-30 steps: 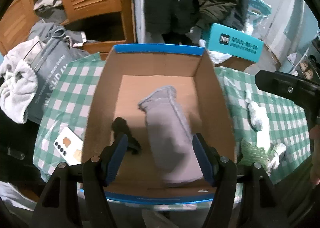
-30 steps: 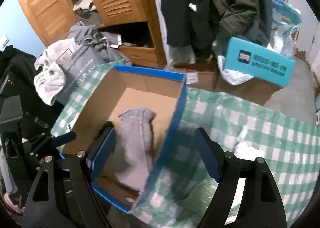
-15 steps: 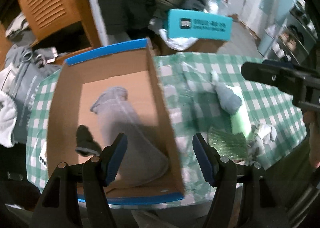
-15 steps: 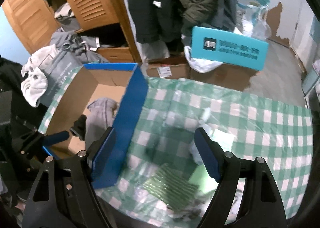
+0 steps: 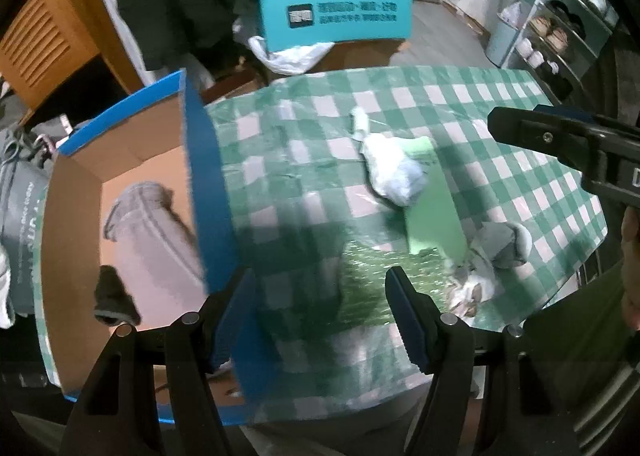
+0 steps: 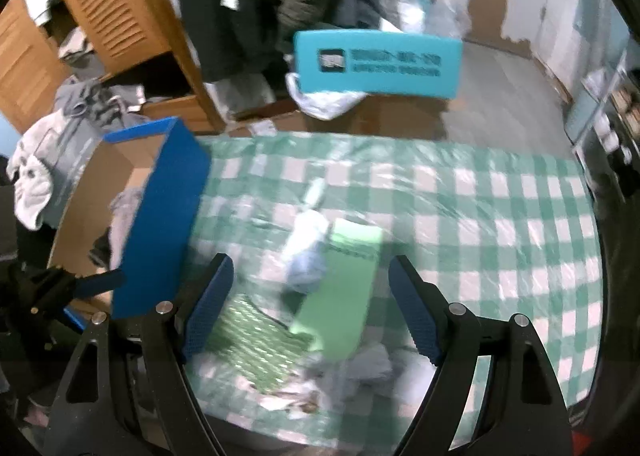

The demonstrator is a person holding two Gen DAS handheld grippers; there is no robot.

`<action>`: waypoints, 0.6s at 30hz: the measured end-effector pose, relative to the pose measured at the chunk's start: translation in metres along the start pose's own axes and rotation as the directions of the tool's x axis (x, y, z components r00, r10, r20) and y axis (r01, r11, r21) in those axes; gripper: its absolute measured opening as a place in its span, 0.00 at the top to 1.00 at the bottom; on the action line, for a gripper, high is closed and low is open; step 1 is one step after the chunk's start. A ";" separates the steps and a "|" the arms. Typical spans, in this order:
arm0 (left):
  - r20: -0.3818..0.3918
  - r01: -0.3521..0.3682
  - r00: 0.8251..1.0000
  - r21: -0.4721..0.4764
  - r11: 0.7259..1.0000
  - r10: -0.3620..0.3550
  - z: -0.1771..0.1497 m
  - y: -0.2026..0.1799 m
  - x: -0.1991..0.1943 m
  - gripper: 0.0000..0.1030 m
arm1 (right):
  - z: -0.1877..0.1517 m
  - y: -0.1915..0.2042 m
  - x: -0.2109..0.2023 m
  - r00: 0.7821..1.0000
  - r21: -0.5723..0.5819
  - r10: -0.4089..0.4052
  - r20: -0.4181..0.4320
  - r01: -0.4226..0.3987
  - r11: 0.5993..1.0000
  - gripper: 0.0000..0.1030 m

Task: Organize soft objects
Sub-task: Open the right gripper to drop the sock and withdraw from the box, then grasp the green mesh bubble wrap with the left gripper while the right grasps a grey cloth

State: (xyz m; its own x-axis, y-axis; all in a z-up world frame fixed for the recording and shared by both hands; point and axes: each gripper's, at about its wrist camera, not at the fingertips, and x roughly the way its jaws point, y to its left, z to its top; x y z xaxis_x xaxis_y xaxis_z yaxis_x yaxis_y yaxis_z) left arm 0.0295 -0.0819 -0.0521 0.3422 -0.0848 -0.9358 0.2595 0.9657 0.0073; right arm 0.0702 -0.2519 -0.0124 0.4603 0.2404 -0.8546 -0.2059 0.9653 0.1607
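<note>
A: How will the pale blue sock (image 6: 306, 256) handle?

B: Limp and light; pinch its bunched middle. It lies on the checked cloth (image 6: 480, 215), touching the green pad (image 6: 344, 288), right of the cardboard box (image 5: 208, 183).

A: The tongs?

B: The left gripper (image 5: 320, 320) and right gripper (image 6: 310, 308) are both spread, empty.

Left gripper (image 5: 326, 310): jaws apart, nothing between them, tilted steeply downward. Right gripper (image 6: 310, 302): jaws apart, wider, nothing gripped, tilted downward. Hand (image 5: 632, 256): part visible behind right gripper, at frame's right edge.
</note>
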 end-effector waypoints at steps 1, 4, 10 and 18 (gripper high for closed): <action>-0.003 0.001 1.000 0.006 1.000 -0.001 0.001 -0.004 0.002 0.33 | -0.001 -0.005 0.002 1.000 0.010 -0.009 -0.006 0.009 1.000 0.22; -0.020 -0.002 1.000 0.035 0.999 0.003 0.005 -0.017 0.011 0.33 | -0.008 -0.025 0.008 0.999 0.041 -0.031 -0.032 0.033 0.999 0.22; -0.071 0.014 0.997 0.060 0.998 -0.009 0.008 -0.033 0.029 0.33 | -0.028 -0.057 0.016 0.994 0.095 -0.046 -0.102 0.056 0.994 0.22; -0.120 0.052 0.992 0.044 0.998 -0.046 0.008 -0.044 0.046 0.33 | -0.047 -0.075 0.020 0.989 0.111 -0.048 -0.141 0.064 0.992 0.22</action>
State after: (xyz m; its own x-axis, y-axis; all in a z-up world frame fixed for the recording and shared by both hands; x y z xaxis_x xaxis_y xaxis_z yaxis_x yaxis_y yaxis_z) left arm 0.0410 -0.1306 -0.0930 0.2194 -0.0995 -0.9705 0.3166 0.9482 -0.0256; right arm 0.0542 -0.3240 -0.0643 0.3429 0.1766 -0.9226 -0.0790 0.9841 0.1590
